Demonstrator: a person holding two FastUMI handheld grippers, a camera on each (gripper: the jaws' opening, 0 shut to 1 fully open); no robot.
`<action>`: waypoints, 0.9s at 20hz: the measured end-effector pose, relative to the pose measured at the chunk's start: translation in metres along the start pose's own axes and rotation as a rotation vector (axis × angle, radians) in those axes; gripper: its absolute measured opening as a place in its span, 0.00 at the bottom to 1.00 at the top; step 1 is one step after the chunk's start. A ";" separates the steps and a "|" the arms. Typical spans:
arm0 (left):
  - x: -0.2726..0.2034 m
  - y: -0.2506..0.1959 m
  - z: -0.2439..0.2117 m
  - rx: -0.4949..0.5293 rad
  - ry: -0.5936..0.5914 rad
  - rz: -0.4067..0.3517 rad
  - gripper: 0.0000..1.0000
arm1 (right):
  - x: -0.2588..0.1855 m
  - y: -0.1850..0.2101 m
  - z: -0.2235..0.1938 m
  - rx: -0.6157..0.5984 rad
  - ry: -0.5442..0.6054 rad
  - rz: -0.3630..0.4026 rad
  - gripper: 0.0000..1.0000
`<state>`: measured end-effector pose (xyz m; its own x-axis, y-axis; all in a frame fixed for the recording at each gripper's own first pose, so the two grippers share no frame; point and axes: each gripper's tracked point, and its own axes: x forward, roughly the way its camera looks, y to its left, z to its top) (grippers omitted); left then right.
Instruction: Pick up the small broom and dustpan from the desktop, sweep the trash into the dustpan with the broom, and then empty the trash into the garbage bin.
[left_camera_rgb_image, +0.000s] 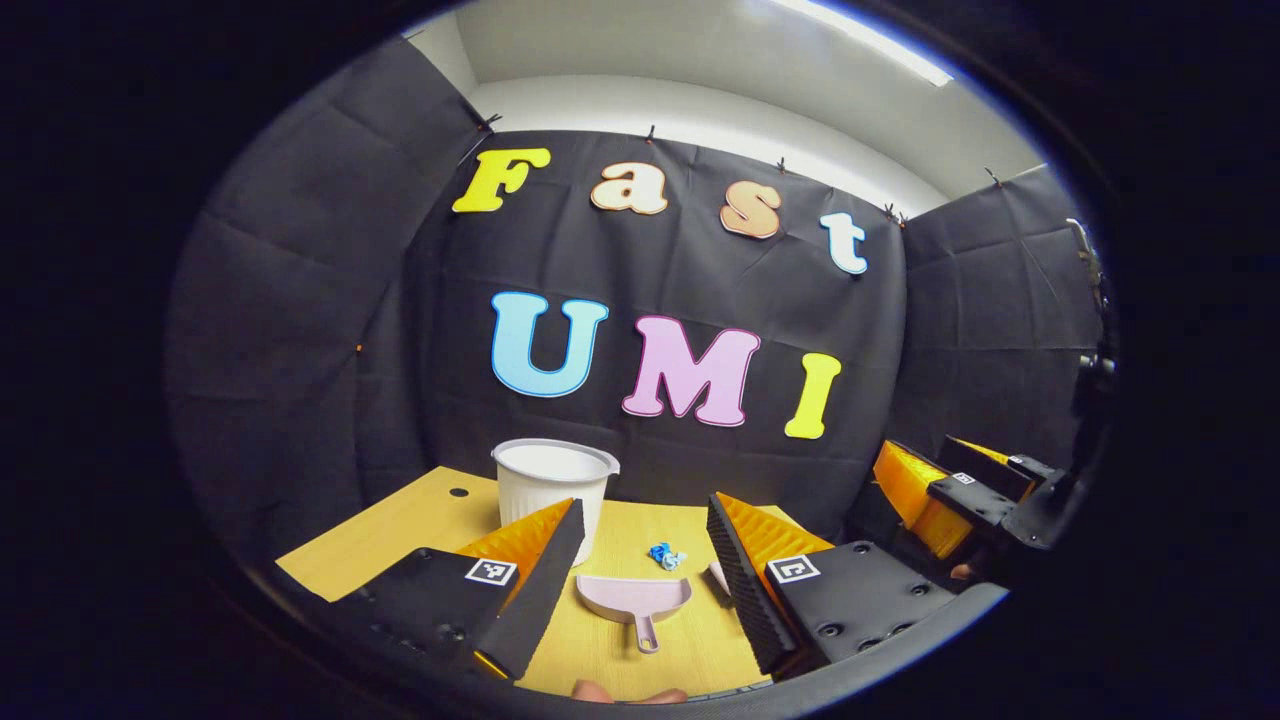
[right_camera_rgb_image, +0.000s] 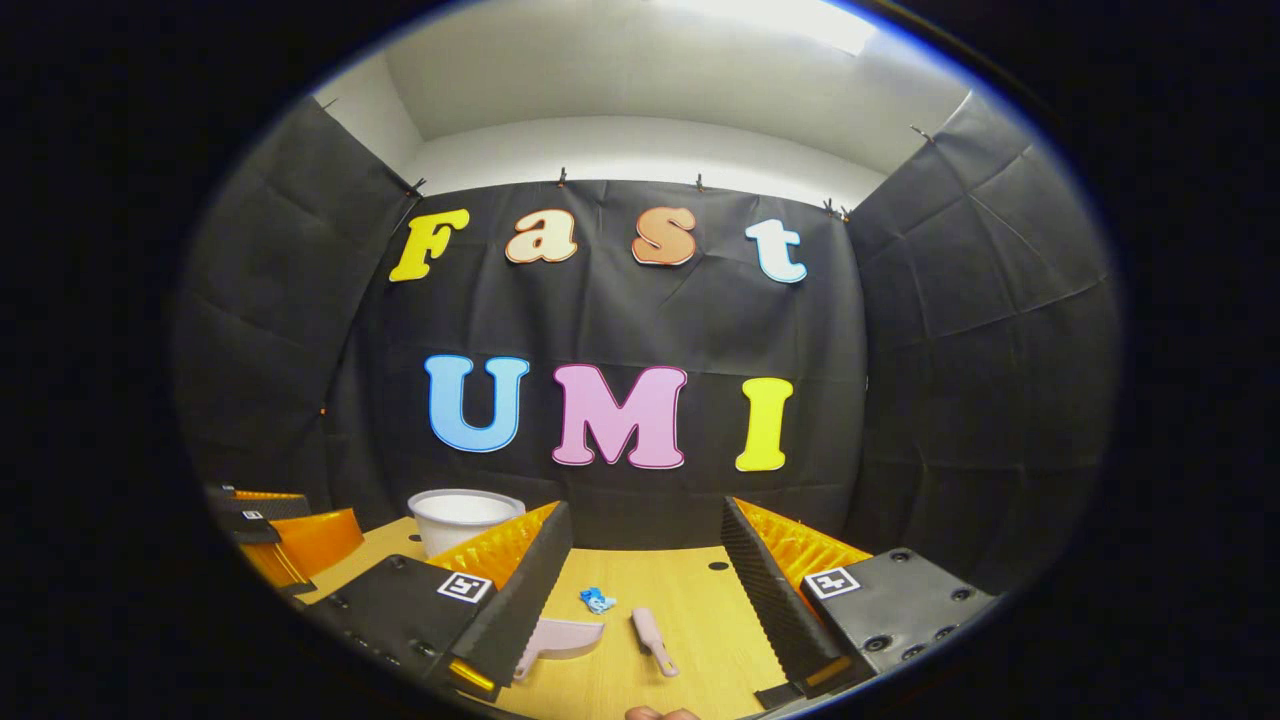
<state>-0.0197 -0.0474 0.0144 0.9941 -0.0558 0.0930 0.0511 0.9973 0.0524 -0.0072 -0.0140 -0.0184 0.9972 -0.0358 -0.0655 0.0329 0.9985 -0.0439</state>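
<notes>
1. On the wooden surface (left_camera_rgb_image: 400, 525) of the booth, nothing had yet been lifted: I judged the task to stand at its first step, the reach for the tools.

2. My left hand-held gripper (left_camera_rgb_image: 640, 570) hung above the surface with its fingers spread wide, holding and touching nothing; the pink dustpan (left_camera_rgb_image: 634, 600) lay flat between them in the left gripper view, handle toward me.

3. My right hand-held gripper (right_camera_rgb_image: 645, 590) was likewise wide open and empty, with the small pink broom (right_camera_rgb_image: 654, 641) lying on the surface between its fingers, just beside the dustpan (right_camera_rgb_image: 560, 637).

4. Trash, a small blue crumpled scrap (left_camera_rgb_image: 664, 556), sat on the surface just beyond the dustpan's mouth, apart from it.

5. At the back left stood the white garbage bin (left_camera_rgb_image: 553, 485), upright and open-topped.

6. Next, I judged, each hand-held gripper needed to come down and close on a handle: left on the dustpan's, right on the broom's. Both lie low against the surface, so a shallow, well-aligned approach seemed called for.
</notes>
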 end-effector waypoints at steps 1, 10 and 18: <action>-0.002 0.000 -0.001 0.013 0.000 0.000 0.74 | -0.003 0.002 -0.001 0.003 0.002 0.003 0.97; -0.012 -0.022 -0.003 -0.098 -0.005 -0.078 0.74 | -0.019 -0.003 0.003 -0.028 -0.016 0.027 0.97; -0.018 -0.036 0.003 0.015 -0.040 -0.114 0.74 | -0.028 -0.003 0.015 -0.049 -0.061 0.041 0.97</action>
<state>-0.0400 -0.0821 0.0140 0.9773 -0.1708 0.1254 0.1618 0.9836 0.0793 -0.0345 -0.0152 -0.0019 0.9999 0.0093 -0.0070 -0.0099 0.9958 -0.0908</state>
